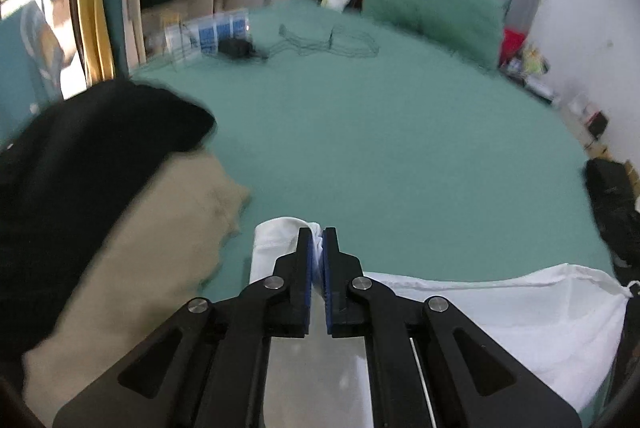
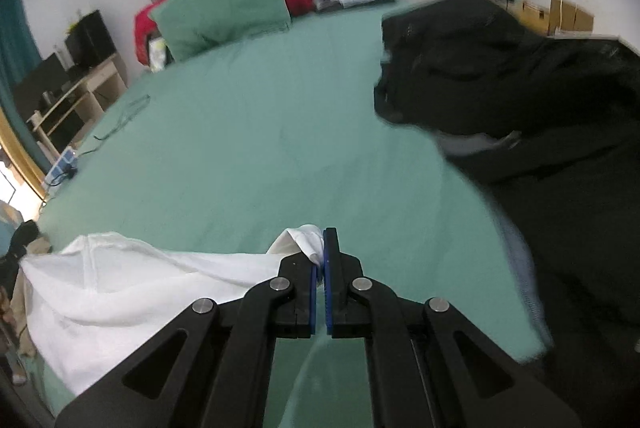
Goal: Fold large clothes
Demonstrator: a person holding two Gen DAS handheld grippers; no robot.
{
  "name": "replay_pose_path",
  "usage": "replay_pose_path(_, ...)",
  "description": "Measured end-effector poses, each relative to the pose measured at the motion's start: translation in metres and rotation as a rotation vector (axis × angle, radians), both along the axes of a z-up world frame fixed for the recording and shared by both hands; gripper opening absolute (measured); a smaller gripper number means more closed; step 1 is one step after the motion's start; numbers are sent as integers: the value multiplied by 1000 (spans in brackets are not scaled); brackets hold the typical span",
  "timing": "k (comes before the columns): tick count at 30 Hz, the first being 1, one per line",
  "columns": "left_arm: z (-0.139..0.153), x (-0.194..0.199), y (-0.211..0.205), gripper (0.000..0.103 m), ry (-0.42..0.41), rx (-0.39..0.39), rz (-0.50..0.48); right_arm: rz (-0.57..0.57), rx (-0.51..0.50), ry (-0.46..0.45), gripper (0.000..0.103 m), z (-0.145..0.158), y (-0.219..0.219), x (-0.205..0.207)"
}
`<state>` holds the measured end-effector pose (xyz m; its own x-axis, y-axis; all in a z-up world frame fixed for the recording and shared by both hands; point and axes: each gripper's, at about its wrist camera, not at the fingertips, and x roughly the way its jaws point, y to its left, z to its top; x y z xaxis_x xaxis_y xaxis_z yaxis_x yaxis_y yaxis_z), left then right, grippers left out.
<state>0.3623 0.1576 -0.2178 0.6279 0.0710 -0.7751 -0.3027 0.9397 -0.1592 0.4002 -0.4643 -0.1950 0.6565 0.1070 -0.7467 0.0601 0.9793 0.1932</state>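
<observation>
pinching a bunched corner of the white garment, the left gripper has its blue pads pressed together on the cloth, so the edge stays taut above the green bed. a beige garment and a black one lie heaped to its left, likely waiting.

in the right wrist view, the right gripper clamps the white garment's other corner the same way, the cloth trailing leftward. a black pile sits to the right.
</observation>
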Motion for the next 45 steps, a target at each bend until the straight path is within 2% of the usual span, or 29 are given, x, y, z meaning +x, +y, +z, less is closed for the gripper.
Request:
replay_pose_path(1,-19,12,2,12,65,-15,-14,-5,-4,22,4,-8,0,6)
replay_pose_path(2,-32,18,4,30,120,-27,-28,-4,-18,53,4,-17,1,14)
replay_pose_path(4,-45,17,15,48,162,-67,-10,12,-79,97,11,-30,10,21)
replay_pose_path(5,-45,11,20,50,143,-77,8,18,-102,97,15,-33,12,18)
replay_pose_path(7,-39,-4,28,53,122,-63,31,21,-125,91,37,-32,13,7)
replay_pose_path(8,-35,-13,32,55,108,-64,43,15,-116,75,42,-28,12,0)
replay_pose_path(10,-23,-33,38,56,79,-64,73,-23,-90,29,57,-14,9,-18)
replay_pose_path(12,-15,-48,34,57,74,-64,59,-78,-77,-17,60,-1,7,-37)
replay_pose_path(13,-11,-55,27,57,80,-68,19,-93,-58,-43,60,6,9,-50)
replay_pose_path(15,-10,-59,7,57,108,-73,-73,-45,-1,-106,60,18,22,-68)
replay_pose_path(17,-13,-63,-26,57,132,-71,-192,99,9,-113,60,21,55,-77)
replay_pose_path(19,-21,-62,-55,57,171,-39,-277,253,-87,-84,60,18,96,-80)
replay_pose_path(21,-31,-57,-79,56,210,-30,-338,407,-334,-91,60,9,149,-92)
replay_pose_path(22,-36,-54,-91,56,225,-36,-353,478,-409,-97,60,3,169,-97)
replay_pose_path(24,-37,-48,-102,56,229,-11,-351,594,-471,-76,60,-11,198,-101)
replay_pose_path(28,-44,-30,-113,57,244,103,-286,684,-521,1,60,-33,217,-84)
replay_pose_path(31,-47,-15,-117,57,239,134,-265,693,-527,3,60,-33,220,-65)
replay_pose_path(35,-47,11,-121,57,219,162,-239,673,-441,18,60,-34,213,-29)
replay_pose_path(40,-41,37,-120,57,196,183,-209,530,-360,33,60,-39,194,11)
replay_pose_path(43,-39,40,-107,57,174,184,-137,430,-411,17,61,-36,183,9)
replay_pose_path(44,-36,34,-99,57,167,150,-98,409,-427,1,61,-33,184,1)
replay_pose_path(45,-33,30,-94,57,155,122,-85,393,-430,-22,67,-27,184,-8)
